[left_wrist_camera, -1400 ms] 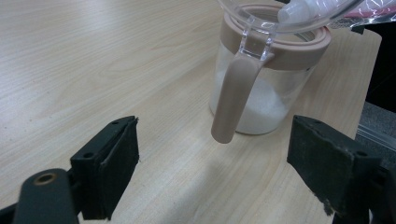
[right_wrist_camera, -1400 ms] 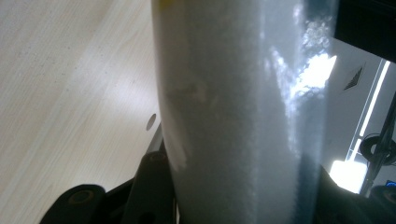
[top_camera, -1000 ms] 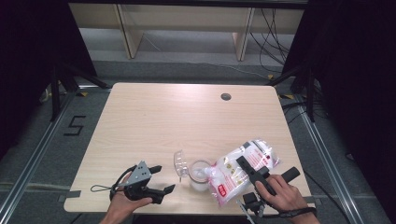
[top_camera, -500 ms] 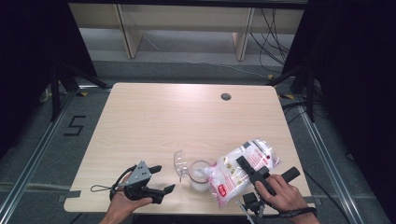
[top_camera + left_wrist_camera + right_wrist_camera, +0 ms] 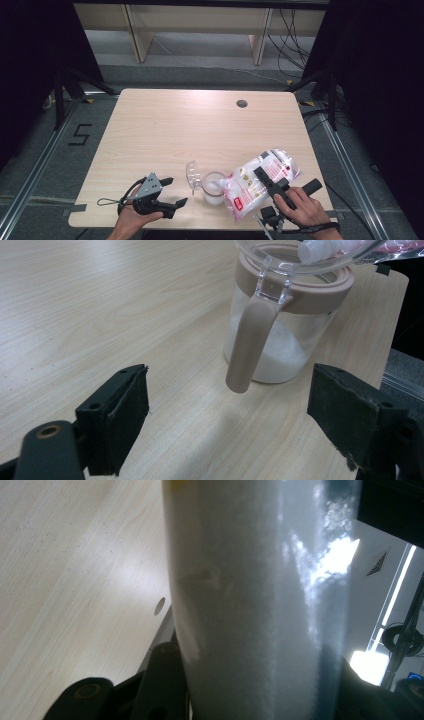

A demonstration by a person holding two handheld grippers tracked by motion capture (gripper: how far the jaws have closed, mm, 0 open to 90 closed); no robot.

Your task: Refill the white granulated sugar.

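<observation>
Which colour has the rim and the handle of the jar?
The jar's rim and handle are dusty pink-beige; the left gripper view shows it best.

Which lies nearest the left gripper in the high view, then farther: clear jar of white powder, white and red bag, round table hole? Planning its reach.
1. Clear jar of white powder, just right of left gripper.
2. White and red bag, beyond the jar, tilted over it.
3. Round table hole, far edge.

the high view looks forward and down on the table (image 5: 165, 130); the left gripper view sits low, close to the jar (image 5: 285, 325) (lower centre from above); the right gripper view presses against the bag (image 5: 260, 600).
</observation>
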